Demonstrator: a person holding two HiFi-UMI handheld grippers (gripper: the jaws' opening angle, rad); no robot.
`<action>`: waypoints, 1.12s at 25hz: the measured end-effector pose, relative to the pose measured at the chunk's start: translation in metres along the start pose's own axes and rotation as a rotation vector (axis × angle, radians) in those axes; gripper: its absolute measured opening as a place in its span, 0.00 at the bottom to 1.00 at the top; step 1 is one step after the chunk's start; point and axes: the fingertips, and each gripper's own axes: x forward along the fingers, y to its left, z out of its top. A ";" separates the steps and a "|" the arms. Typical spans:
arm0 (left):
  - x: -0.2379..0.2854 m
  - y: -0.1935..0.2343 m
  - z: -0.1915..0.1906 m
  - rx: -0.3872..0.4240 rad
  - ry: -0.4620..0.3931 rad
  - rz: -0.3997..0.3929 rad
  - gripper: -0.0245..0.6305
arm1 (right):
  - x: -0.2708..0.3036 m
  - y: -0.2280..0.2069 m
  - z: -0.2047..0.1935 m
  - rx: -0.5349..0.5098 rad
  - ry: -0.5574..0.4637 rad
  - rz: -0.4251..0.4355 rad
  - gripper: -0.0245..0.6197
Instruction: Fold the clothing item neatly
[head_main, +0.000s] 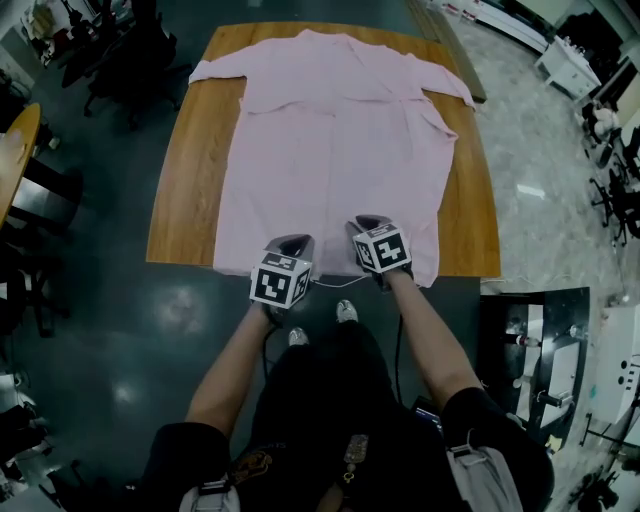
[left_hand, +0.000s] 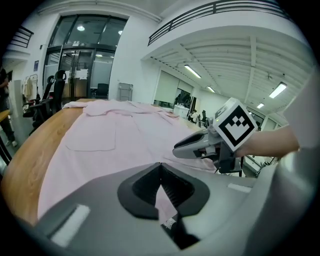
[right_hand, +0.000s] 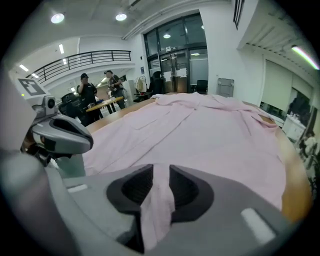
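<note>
The pink shirt (head_main: 330, 150) lies spread flat on the wooden table (head_main: 185, 190). Its collar is at the far end, the sleeves (head_main: 215, 68) are out to either side, and the hem (head_main: 425, 275) lies along the near edge.

**Handling.** The fabric looks thin, light and limp. It will probably drape and crease rather than hold a line, and an unsupported span is likely to sag. It is not fragile, but a single thin layer may slip out of a shallow pinch.

**Grip points.** The hem is the suitable place to take hold. The two holds should be set apart so that the edge lifts evenly.

**Gripper state.**
- The left gripper (left_hand: 161, 175) has its jaws closed together, with a thin edge of the hem pinched between them.
- The right gripper (right_hand: 160, 176) is just beside it. Its jaws are narrowly apart and clamp a thicker gathered fold of the same hem.

Both holds sit close together near the middle of the hem. The outer corners are therefore likely to trail when the hem is raised.
</note>
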 end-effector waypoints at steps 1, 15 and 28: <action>-0.001 0.000 -0.001 0.003 0.004 -0.004 0.05 | 0.003 -0.003 0.000 0.012 0.002 -0.021 0.19; -0.024 0.005 -0.005 0.033 -0.011 -0.042 0.05 | -0.019 0.025 0.016 0.010 -0.046 -0.028 0.05; -0.042 0.000 -0.035 0.056 0.002 -0.070 0.05 | -0.060 0.138 -0.048 -0.145 -0.022 0.235 0.05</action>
